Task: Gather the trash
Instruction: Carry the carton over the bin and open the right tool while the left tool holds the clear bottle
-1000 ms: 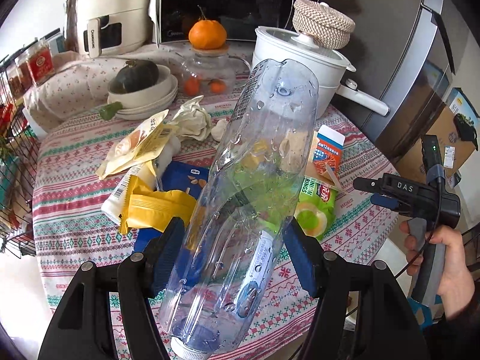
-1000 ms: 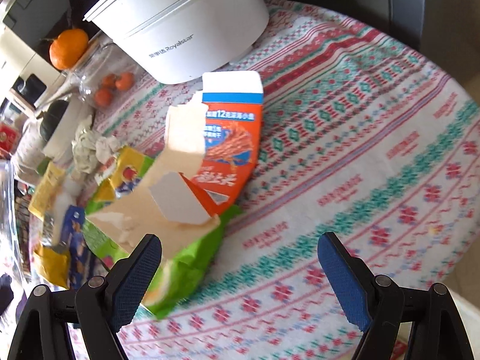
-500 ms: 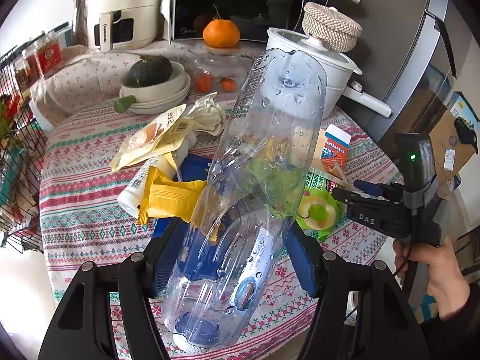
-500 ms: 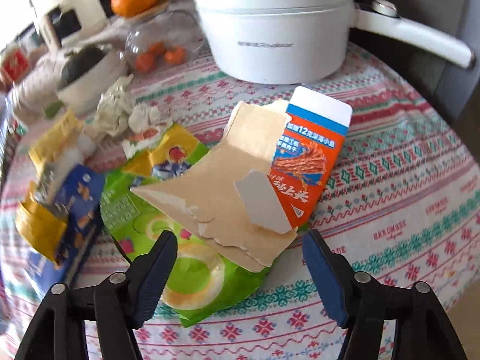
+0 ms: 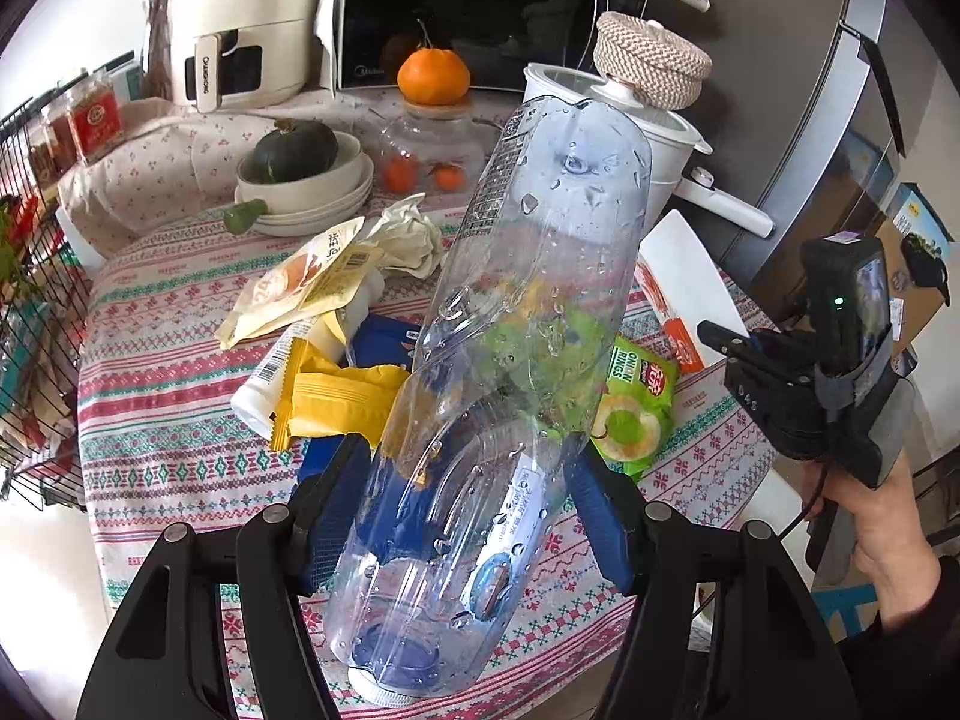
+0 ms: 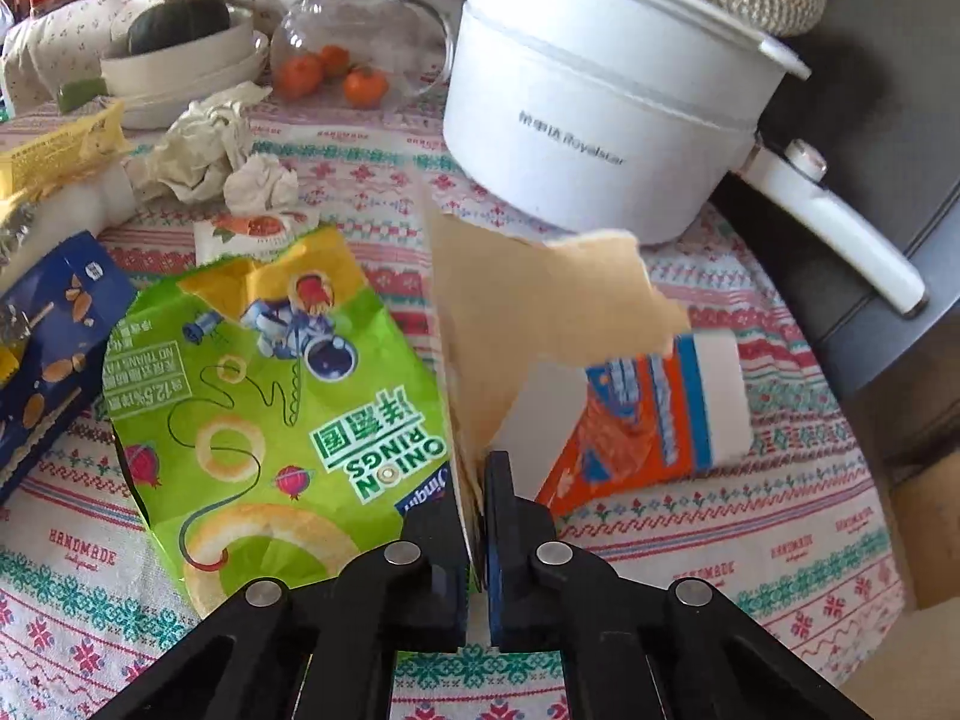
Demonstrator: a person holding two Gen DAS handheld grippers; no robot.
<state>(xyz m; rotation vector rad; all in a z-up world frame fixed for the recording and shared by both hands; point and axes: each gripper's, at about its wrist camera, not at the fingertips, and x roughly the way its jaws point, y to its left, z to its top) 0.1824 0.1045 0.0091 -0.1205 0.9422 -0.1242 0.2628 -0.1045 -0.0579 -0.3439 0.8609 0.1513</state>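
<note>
1. The left gripper holds a big clear plastic bottle. Its two blue pads press on the bottle's sides, near the cap end, and the bottle's flat bottom points up and away.
2. The bottle has water drops inside. It is lifted above the round table, which has a striped cloth with red and green shapes.
3. The right gripper is closed tight on a torn orange snack box. The thin brown flap of the box is pinched between its pads, and the flap stands up on its edge.
4. The orange part of the box hangs low, just beside the white pot and in front of it. If it still touches the cloth, I cannot tell.
5. A green onion ring bag lies flat on the cloth, farther from the white pot than the box, touching the box's flap.
6. More trash lies past the green bag, away from the pot: a blue wrapper, a yellow wrapper and crumpled paper.
7. A glass jar with small oranges in it stands just beside the white pot.
8. A hand holds the right gripper by its handle, past the table's edge on the pot's side.
</note>
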